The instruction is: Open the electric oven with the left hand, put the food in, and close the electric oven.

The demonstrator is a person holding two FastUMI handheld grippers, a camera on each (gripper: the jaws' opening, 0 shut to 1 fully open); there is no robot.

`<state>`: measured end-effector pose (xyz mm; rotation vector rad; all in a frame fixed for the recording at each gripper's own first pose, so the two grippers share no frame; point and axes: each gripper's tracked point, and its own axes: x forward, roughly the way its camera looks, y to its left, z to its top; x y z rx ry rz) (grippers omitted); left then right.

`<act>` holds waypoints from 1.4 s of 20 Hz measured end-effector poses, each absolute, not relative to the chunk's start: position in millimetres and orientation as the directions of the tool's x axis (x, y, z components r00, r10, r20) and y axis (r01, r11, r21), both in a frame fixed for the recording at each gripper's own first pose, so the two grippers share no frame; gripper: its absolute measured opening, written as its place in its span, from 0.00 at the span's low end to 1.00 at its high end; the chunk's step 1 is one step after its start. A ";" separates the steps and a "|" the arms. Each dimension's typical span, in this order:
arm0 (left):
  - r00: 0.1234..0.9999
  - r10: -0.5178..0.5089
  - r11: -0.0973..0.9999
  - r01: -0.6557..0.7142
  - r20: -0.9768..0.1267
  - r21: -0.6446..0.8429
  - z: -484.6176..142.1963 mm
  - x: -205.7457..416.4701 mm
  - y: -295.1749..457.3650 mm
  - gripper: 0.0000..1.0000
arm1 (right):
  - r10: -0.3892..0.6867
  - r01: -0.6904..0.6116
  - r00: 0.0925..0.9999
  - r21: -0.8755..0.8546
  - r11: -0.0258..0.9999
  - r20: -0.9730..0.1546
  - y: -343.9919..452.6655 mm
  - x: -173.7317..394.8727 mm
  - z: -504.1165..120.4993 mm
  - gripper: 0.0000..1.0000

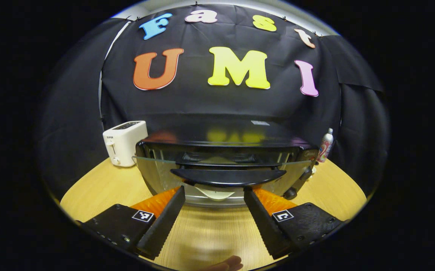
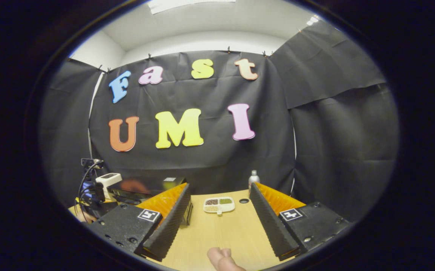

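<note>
Fingertips [image 1: 228, 263] of a hand show nearest in the left gripper view; beyond them the left gripper [image 1: 214, 194], jaws spread wide, sits just below the oven's handle [image 1: 228, 177], a bar running left to right. Farther off, the electric oven [image 1: 225, 141] faces the camera on the wooden table [image 1: 100, 188], its glass door [image 1: 157, 177] tilted ajar, a white toaster [image 1: 124, 142] to its left. The right gripper [image 2: 219, 194] hangs open and empty over the table, a divided food tray [image 2: 219, 204] lying beyond it.

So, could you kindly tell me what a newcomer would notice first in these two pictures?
In the left gripper view, the black electric oven sits dead ahead on the wooden table, its glass door tilted part-way open, with the open left tool just short of the door handle. A white toaster stands at the oven's left. In the right gripper view, the open right tool faces a small divided food tray.
</note>
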<state>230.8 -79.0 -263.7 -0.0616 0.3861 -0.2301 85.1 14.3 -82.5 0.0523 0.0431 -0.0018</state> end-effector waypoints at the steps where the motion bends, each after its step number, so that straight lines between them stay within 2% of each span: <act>1: 0.904 -0.240 0.970 0.216 -0.353 -0.108 -260.9 229.1 -79.5 0.97 | 0.001 0.001 0.999 0.044 0.999 -0.040 13.2 77.2 -84.5 1.00; 2: 0.908 -0.241 0.970 0.218 -0.343 -0.105 -256.5 225.5 -78.4 0.96 | 0.005 -0.004 0.999 0.038 0.999 -0.035 13.3 68.1 -84.0 0.96; 5: 0.926 -0.226 0.974 0.205 -0.303 -0.100 -238.2 204.3 -72.3 0.96 | 0.006 -0.006 1.000 0.013 1.000 -0.017 11.8 42.1 -83.6 0.96; 9: 0.939 -0.258 0.964 0.236 -0.226 -0.122 -211.8 160.6 -75.9 0.95 | -0.001 0.002 1.000 -0.027 1.000 0.024 10.3 6.7 -75.2 0.96; 11: 0.944 -0.261 0.962 0.238 -0.202 -0.133 -199.5 140.7 -71.6 0.95 | -0.026 0.028 0.998 -0.038 0.999 0.055 6.1 -7.0 -67.1 1.00; 12: 0.947 -0.258 0.962 0.234 -0.193 -0.138 -193.5 132.6 -68.3 0.95 | -0.038 0.040 0.997 -0.041 0.998 0.064 5.3 -12.7 -64.7 0.96; 13: 0.949 -0.256 0.962 0.231 -0.186 -0.146 -187.8 123.7 -66.5 0.95 | -0.046 0.049 0.997 -0.045 0.998 0.066 4.9 -17.0 -65.0 0.96; 14: 0.949 -0.260 0.960 0.235 -0.176 -0.154 -179.7 116.3 -64.1 0.95 | -0.044 0.047 0.997 -0.048 0.998 0.064 7.0 -21.2 -65.7 1.00; 15: 0.951 -0.262 0.959 0.237 -0.167 -0.154 -171.6 109.3 -61.4 0.95 | -0.033 0.036 0.997 -0.046 0.998 0.064 10.4 -25.2 -64.5 0.96; 21: 0.970 -0.209 0.973 0.194 -0.123 -0.122 -118.4 84.3 -30.5 0.95 | 0.006 -0.006 0.996 0.004 1.000 0.088 16.1 -30.4 -47.5 0.96; 28: 0.973 -0.209 0.974 0.198 -0.099 -0.110 -63.0 39.8 -17.8 0.95 | 0.028 -0.032 0.991 0.030 0.999 0.133 8.2 -31.7 -25.8 0.96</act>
